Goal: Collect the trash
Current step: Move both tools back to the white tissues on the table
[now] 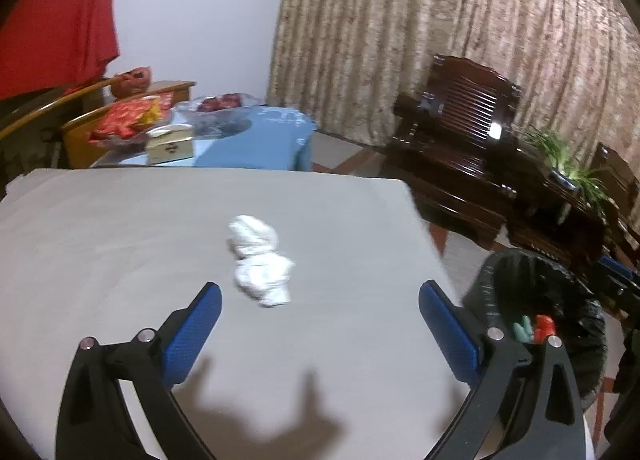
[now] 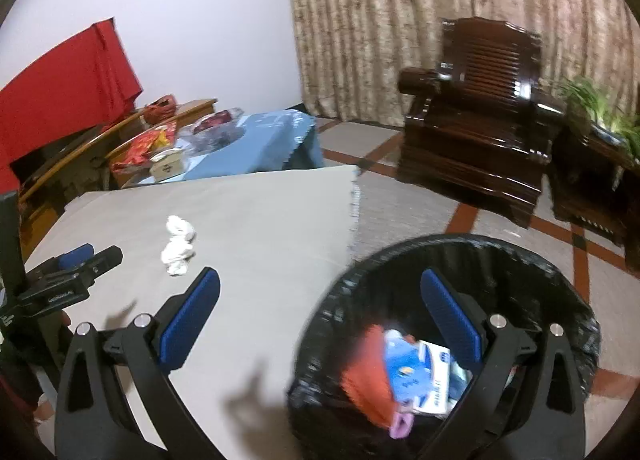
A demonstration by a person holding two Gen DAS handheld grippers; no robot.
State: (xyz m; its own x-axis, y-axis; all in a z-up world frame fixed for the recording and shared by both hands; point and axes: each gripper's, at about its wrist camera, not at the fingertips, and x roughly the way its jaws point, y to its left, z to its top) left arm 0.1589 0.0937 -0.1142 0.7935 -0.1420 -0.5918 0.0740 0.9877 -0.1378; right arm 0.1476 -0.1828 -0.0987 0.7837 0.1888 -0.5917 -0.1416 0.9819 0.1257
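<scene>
The left gripper (image 1: 320, 296) is wide open and empty. A crumpled white paper wad (image 1: 260, 260) lies on the grey table (image 1: 120, 228) just ahead of it. The right gripper (image 2: 320, 284), also wide open, hangs over the black-lined trash bin (image 2: 560, 284).

The left claw (image 1: 320, 296) is showing two black plastic arms ending in blue fingers (image 1: 194, 334) with a fine dotted texture, and silver screws (image 1: 145, 335) are shining at the joints. The right claw (image 2: 320, 292) is looking the same: black frame, blue pads (image 2: 450, 320), silver screws (image 2: 498, 320).
</scene>
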